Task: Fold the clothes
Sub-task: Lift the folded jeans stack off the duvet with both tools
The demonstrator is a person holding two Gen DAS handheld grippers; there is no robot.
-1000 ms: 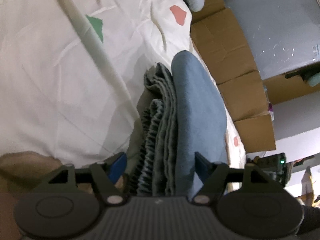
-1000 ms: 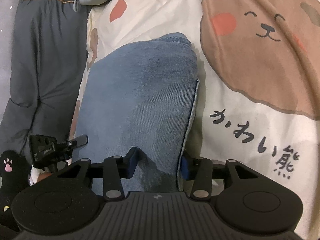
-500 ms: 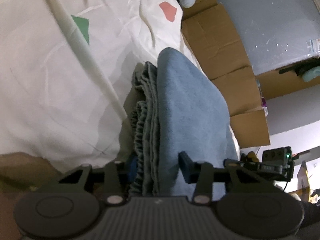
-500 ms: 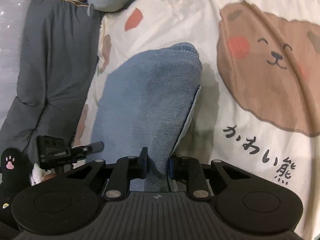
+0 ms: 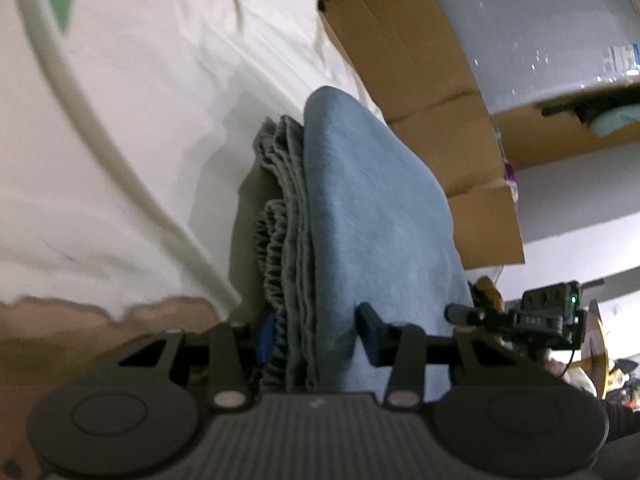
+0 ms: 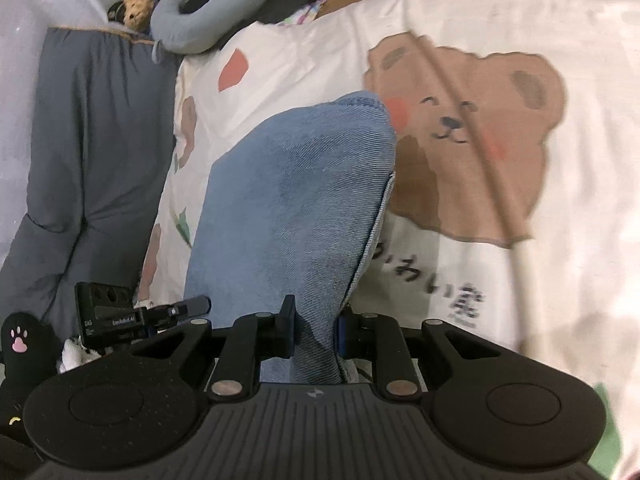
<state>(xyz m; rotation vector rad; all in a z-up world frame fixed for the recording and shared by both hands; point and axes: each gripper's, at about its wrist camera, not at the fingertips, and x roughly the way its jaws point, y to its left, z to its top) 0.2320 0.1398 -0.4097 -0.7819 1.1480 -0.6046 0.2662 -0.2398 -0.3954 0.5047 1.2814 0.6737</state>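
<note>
A folded blue denim garment [image 5: 372, 216] with a gathered grey-green waistband [image 5: 280, 216] is lifted off the cream bedsheet [image 5: 120, 120]. My left gripper [image 5: 316, 336] is shut on the stacked layers at one end. In the right wrist view the same blue denim garment [image 6: 296, 208] rises from my right gripper [image 6: 316, 330], which is shut on its other end. The garment hangs as a thick folded bundle between both grippers. The cream bedsheet [image 6: 520, 240] below carries a brown bear print.
Cardboard boxes [image 5: 432, 92] line the bed's edge. A grey padded mat [image 6: 88, 152], a grey neck pillow [image 6: 208, 12] and a small plush toy [image 6: 134, 8] lie beyond the sheet. A black camera [image 6: 108, 316] on a mount sits near the bed.
Both grippers have shut on the folded denim, the left from wide open. The bundle has been lifted off the sheet and both views have shifted.
</note>
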